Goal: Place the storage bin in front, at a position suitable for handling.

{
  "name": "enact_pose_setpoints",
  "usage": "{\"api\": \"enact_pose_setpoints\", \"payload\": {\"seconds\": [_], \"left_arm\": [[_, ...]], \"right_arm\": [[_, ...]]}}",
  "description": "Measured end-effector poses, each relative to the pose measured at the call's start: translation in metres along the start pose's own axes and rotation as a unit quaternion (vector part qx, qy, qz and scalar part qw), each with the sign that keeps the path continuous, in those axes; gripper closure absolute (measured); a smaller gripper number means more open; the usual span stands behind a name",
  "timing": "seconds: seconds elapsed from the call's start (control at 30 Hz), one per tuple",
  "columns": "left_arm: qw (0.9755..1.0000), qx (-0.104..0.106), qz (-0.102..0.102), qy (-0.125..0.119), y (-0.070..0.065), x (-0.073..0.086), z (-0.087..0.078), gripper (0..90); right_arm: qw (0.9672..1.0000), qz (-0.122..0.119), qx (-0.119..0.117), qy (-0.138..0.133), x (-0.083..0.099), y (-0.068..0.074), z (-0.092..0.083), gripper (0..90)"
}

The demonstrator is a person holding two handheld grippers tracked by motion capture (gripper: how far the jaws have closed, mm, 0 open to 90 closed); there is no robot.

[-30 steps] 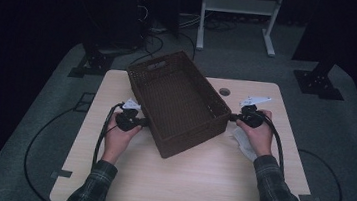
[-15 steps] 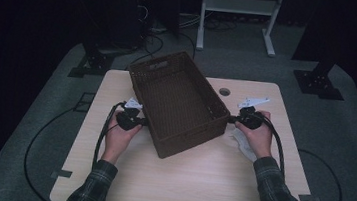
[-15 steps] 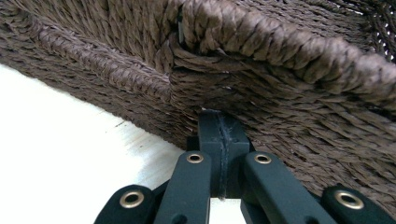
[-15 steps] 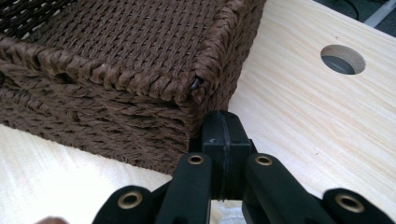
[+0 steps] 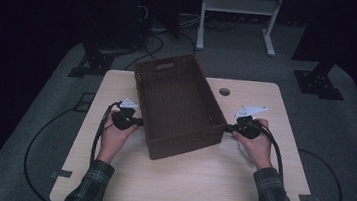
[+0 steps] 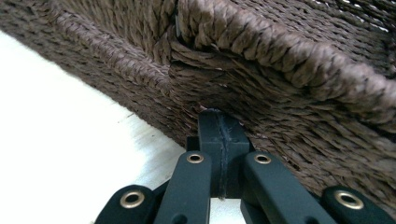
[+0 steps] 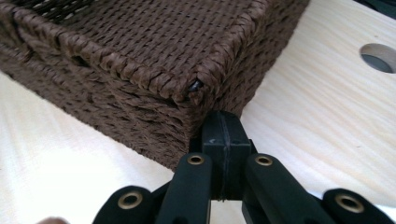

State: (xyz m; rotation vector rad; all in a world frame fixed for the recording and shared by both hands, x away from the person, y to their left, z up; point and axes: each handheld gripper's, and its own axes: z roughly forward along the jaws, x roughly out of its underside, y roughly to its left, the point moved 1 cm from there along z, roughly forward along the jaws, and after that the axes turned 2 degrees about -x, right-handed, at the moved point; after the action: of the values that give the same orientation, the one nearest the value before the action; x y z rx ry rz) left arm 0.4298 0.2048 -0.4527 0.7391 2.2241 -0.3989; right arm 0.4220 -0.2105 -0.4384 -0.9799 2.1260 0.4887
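Both grippers are closed with nothing between their jaws: the left gripper [image 5: 139, 122] presses its tip against the long side of the brown woven basket [image 5: 178, 105], and the right gripper [image 5: 228, 129] presses against the near corner opposite. That basket sits askew at mid-worktop [image 5: 193, 182]. The step looks like nudging it square; next calls for balanced, gentle pushes from both sides.

High view dim, room black beyond table [image 5: 177, 191]; light from above, tabletop pale. Gripper views bright: wood glares white left of left gripper [image 6: 218, 122], basket [image 7: 140, 60] weave sharp nr tips, soft twd frame edges.
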Motion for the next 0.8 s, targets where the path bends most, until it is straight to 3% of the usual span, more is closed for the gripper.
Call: {"api": "enact_pose_setpoints", "payload": {"seconds": [0.43,0.67,0.8], "left_arm": [[1.0000,0.001,0.001,0.002,0.010,0.005,-0.007,89.7],[1.0000,0.004,0.003,0.002,0.014,0.007,-0.010,89.7],[1.0000,0.004,0.004,0.003,0.016,0.007,-0.011,89.7]], "right_arm": [[0.9990,-0.037,-0.023,0.002,0.007,0.041,-0.007,89.7],[0.9980,-0.045,-0.044,-0.004,0.011,0.058,-0.008,89.7],[0.9974,-0.057,-0.044,0.001,0.011,0.067,-0.010,89.6]]}}
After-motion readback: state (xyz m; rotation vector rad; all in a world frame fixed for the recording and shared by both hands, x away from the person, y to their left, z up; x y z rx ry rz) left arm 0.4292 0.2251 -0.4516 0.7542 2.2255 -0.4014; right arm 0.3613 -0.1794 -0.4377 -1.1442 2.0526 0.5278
